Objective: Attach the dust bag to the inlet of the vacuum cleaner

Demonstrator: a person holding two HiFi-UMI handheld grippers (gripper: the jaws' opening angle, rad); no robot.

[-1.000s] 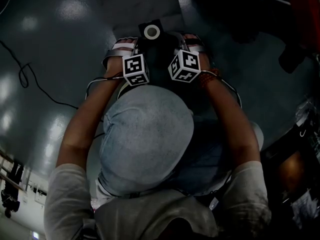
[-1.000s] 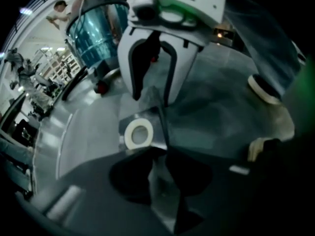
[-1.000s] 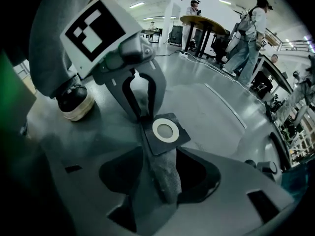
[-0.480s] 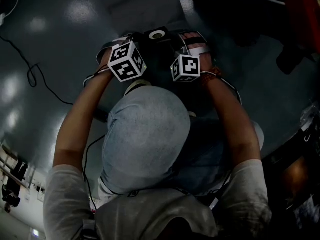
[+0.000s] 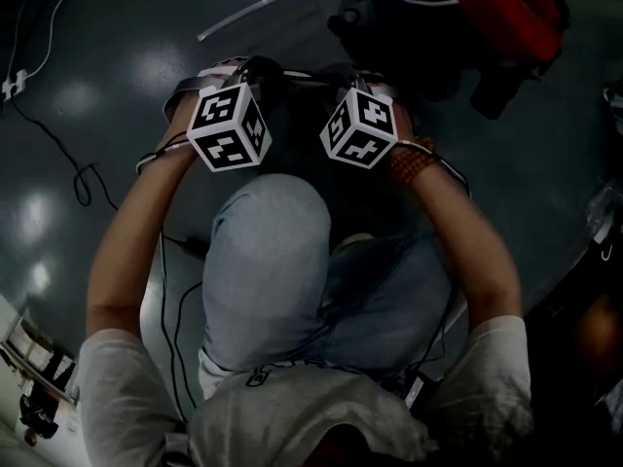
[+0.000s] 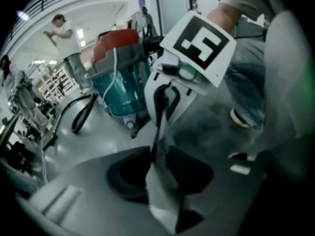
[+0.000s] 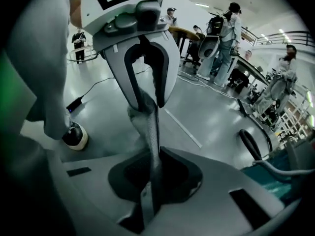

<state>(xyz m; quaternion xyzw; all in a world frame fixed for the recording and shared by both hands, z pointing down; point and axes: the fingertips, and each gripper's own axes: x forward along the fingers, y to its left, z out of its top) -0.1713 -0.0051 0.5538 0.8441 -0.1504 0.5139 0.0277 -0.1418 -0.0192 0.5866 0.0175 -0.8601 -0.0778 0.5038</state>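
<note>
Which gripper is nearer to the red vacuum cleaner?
Right. The right gripper, closing on the dust bag, is left of the vacuum cleaner; the left gripper, opening around the bag, is farther left.

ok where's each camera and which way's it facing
head view: on head, looks down at knee, forearms, left gripper, right gripper.
left gripper view: on it, jaws opening, dust bag between; faces right gripper, vacuum cleaner.
right gripper view: on it, jaws closing on dust bag; faces left gripper.
both gripper views share the dust bag.

Two grippers (image 6: 165,170) (image 7: 153,181), one bag (image 7: 147,118), one vacuum (image 6: 116,90)
</note>
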